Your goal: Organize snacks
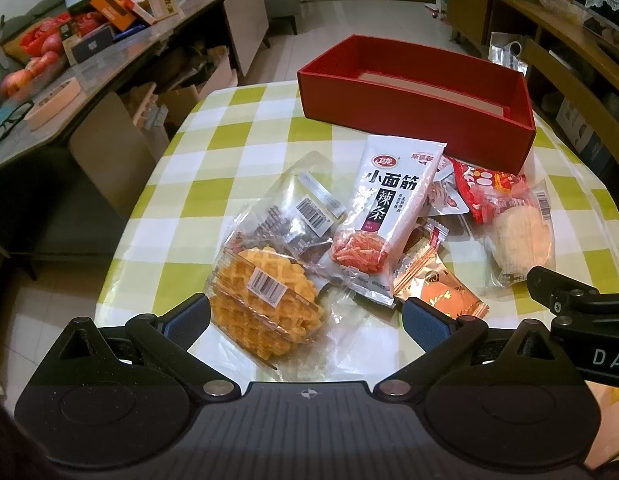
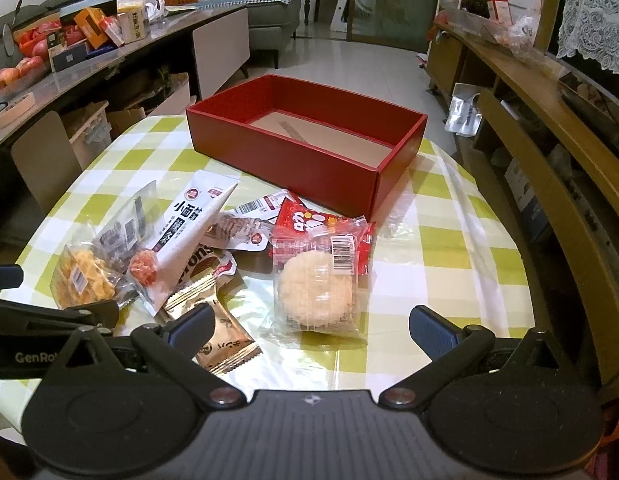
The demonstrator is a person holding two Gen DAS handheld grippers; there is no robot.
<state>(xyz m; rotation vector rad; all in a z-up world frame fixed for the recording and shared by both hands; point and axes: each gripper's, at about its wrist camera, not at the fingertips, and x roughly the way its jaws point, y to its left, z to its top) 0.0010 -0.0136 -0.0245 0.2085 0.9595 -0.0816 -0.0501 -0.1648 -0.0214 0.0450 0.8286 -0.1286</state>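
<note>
Two grippers, left gripper [image 1: 305,312] and right gripper [image 2: 311,322], fingers spread, empty — snack pile loose before empty red box [image 2: 309,152]. Risk: overlapped waffle pack [image 1: 265,304], slippery rice cracker pack [image 2: 317,284] — pinch drags neighbours.

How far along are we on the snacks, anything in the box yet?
Nothing done: the red box looks empty. Nothing in hand: left tool and right tool are open, over the waffle pack and rice cracker pack. Whole pile left, including the spicy strips packet.

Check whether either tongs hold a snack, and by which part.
Nothing is held: left tongs and right tongs both gape open above the packets.
</note>
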